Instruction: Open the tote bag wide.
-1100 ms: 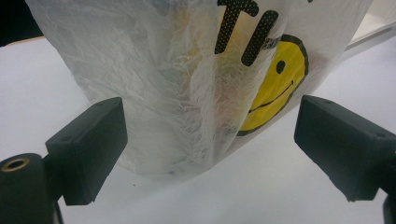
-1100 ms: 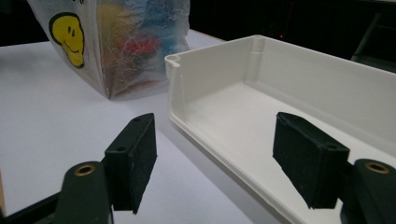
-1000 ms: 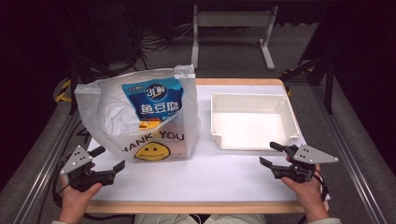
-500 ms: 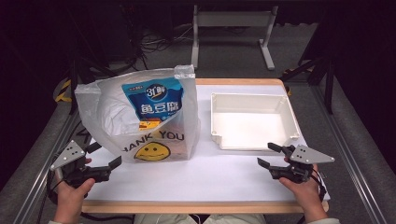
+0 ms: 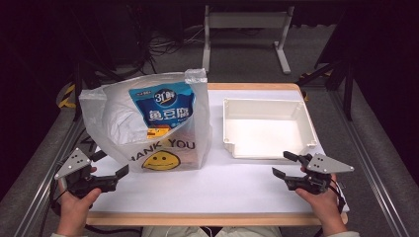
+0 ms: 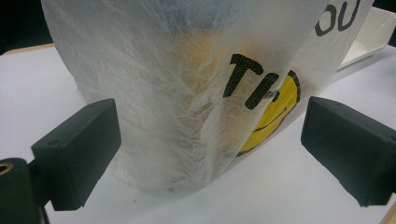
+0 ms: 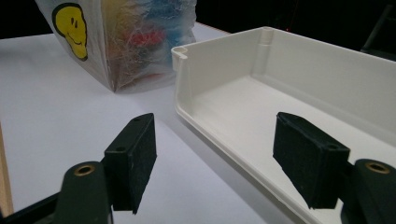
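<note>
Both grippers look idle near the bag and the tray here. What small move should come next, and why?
Probably the left gripper should ease forward and close on the plastic bag. Its jaws stand open with the bag's lower corner right ahead of them, not yet touching. The right gripper, also open, waits at the near rim of the empty white tray, apart from the bag.

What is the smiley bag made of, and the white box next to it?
The smiley bag looks like thin, see-through plastic film: it crinkles, and the blue packet inside shows through. The white box looks like hard, smooth plastic: stiff straight walls, rounded corners and a slight shine.
</note>
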Motion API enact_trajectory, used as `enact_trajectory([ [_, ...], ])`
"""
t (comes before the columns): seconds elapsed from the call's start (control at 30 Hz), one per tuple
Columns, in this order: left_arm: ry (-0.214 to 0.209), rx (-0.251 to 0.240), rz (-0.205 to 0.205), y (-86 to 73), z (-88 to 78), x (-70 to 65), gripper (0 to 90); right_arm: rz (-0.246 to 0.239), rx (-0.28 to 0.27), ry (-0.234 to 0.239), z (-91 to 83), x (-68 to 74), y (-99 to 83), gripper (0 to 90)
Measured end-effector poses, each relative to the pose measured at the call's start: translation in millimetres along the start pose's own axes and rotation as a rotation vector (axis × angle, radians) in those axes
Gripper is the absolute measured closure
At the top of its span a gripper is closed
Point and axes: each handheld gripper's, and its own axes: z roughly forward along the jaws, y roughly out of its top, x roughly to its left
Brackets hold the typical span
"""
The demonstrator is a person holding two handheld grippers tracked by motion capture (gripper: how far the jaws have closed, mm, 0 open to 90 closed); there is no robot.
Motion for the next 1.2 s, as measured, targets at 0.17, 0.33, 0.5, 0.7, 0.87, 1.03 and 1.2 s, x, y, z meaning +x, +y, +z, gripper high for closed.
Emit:
enact_trajectory([
  [0.17,0.002,-0.004,-0.005,1.1,-0.7,-0.3,5.5,0.002,-0.003,0.001,0.4,0.3,0.1,30.9],
  [0.33,0.004,-0.018,-0.005,7.1,-2.7,-0.3,5.5,0.002,0.001,0.004,1.1,0.5,0.2,30.4],
  [0.5,0.0,-0.024,-0.01,12.5,-2.5,0.4,5.4,-0.003,0.006,0.003,1.6,1.1,0.6,30.3],
  [0.7,-0.006,-0.031,-0.019,23.0,-0.1,2.1,7.1,-0.004,0.01,0.005,2.6,1.3,0.4,30.0],
  [0.87,0.022,-0.013,0.002,28.7,8.4,0.1,22.8,0.0,0.015,0.004,3.3,1.4,0.3,28.5],
  [1.03,-0.011,0.012,0.011,28.6,20.9,4.6,52.5,0.002,0.018,0.004,4.3,1.4,0.9,27.8],
  [1.2,-0.041,0.012,0.008,29.2,30.9,7.9,64.3,-0.007,0.02,-0.004,4.9,1.9,2.2,28.4],
])
